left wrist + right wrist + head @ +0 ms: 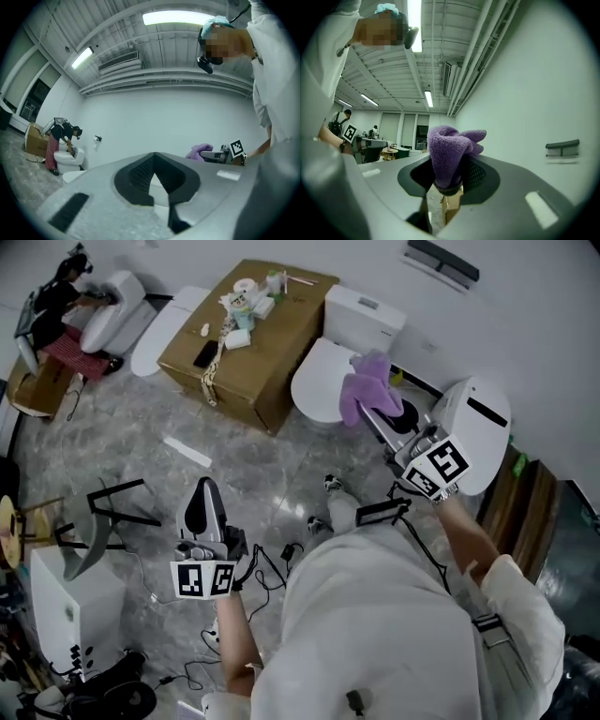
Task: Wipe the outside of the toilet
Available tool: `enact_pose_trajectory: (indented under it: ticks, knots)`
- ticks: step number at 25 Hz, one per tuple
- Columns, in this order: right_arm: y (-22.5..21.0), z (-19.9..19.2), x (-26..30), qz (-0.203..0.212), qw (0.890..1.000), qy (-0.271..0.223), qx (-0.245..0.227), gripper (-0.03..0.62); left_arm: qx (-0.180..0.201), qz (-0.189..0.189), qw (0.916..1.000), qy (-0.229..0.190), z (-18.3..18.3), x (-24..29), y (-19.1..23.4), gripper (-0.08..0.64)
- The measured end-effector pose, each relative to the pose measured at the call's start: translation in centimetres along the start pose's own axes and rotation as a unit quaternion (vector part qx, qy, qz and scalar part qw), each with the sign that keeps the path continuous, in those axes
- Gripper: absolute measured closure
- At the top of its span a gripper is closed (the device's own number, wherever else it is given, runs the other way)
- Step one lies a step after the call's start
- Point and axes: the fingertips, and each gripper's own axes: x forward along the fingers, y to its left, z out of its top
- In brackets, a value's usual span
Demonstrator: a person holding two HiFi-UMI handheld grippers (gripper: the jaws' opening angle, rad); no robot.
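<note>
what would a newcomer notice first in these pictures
The purple cloth stands out, clamped in the right gripper and held up beside the white toilet. Left of the toilet stands a cardboard box littered with small things, and the left gripper hangs low over the marble floor, jaws together on nothing.

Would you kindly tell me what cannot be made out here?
Head view: whether the purple fleece cloth touches the white ceramic toilet; the cloth covers that spot.
Right gripper view: the toilet, not seen past the grey right gripper.
Head view: small items on the brown cardboard box, too small.
</note>
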Motion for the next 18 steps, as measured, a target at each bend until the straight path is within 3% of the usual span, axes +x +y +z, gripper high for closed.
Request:
enact_pose_trajectory:
  ticks: [5, 10, 14, 18]
  knots:
    - [-2.5, 1.7, -7.2, -0.029, 0.999, -0.016, 0.019, 0.462, 0.033, -0.010, 0.9994, 0.004, 1.0, -1.6, -6.7, 0.555]
    - [-5.0, 0.0, -13.7, -0.071, 0.996, -0.037, 0.051, 0.463, 0.014, 0.007, 0.9998, 0.010, 0.3, -2.0, -10.0, 0.555]
    - [-6.6, -2.1, -18.0, -0.080, 0.994, -0.028, 0.070, 0.463, 0.019, 0.017, 0.9995, 0.020, -1.3, -1.1, -13.8, 0.554]
    - [-8.4, -3.2, -22.5, -0.077, 0.993, -0.019, 0.093, 0.463, -0.003, 0.014, 0.9996, 0.025, -3.9, 1.0, -19.8, 0.555]
